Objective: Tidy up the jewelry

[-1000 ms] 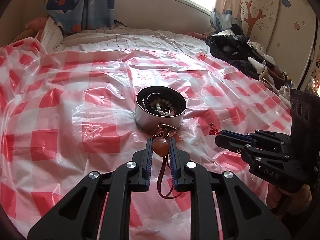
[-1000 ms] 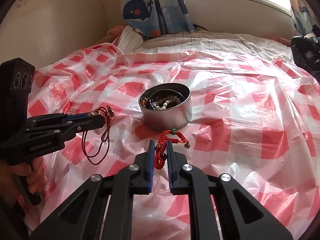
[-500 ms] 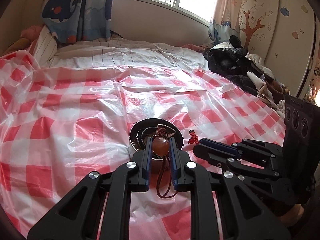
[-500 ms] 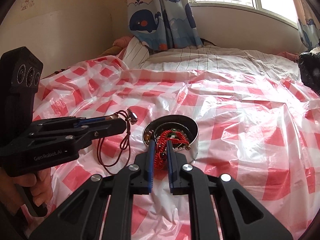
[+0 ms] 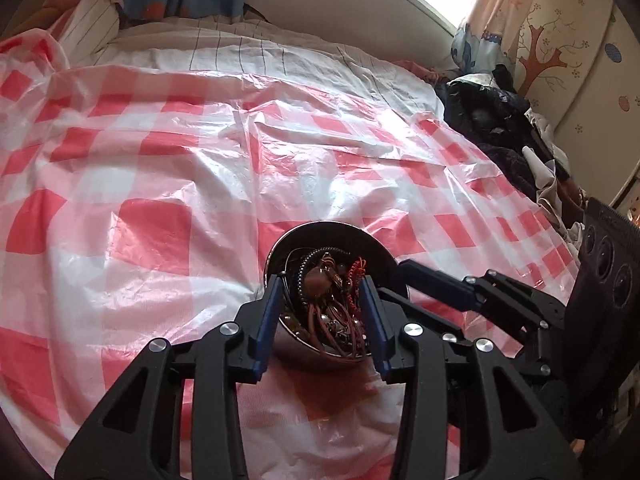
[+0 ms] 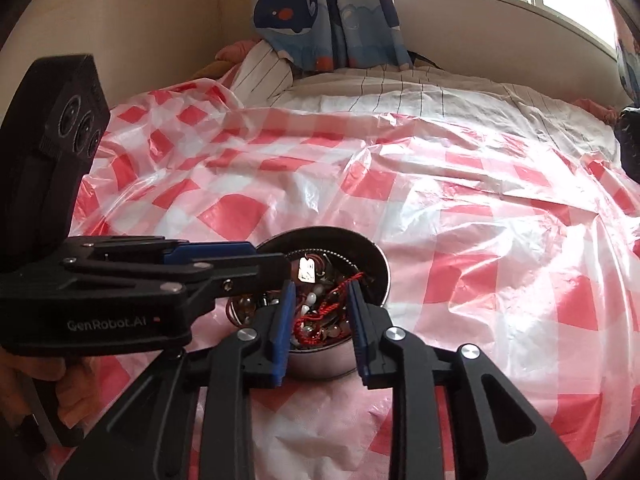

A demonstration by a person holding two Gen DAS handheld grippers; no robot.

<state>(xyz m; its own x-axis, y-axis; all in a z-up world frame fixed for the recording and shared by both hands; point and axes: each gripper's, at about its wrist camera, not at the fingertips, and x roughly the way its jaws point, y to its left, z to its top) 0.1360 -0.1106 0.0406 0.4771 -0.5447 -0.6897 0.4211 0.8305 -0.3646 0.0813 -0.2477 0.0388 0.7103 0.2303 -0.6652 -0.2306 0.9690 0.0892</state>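
Observation:
A round metal tin (image 5: 376,246) (image 6: 376,272) sits on the red-checked plastic sheet and holds several bracelets and necklaces. The amber-bead pendant on its brown cord (image 5: 318,282) lies in the tin. The red braided bracelet (image 6: 316,320) (image 5: 356,276) lies in it too. My left gripper (image 5: 322,312) is open right over the tin, fingers either side of the jewelry. My right gripper (image 6: 320,320) is open over the tin as well. Each gripper shows in the other's view, the right one (image 5: 408,272) and the left one (image 6: 280,264), both reaching to the tin.
The red-and-white checked plastic sheet (image 5: 168,184) covers a bed. A pile of dark clothes (image 5: 492,120) lies at the far right. A striped pillow (image 6: 264,72) and whale curtain (image 6: 320,12) stand at the back by the wall.
Both grippers moved forward over the tin and opened. The pendant and the red bracelet dropped from the fingers into the tin.

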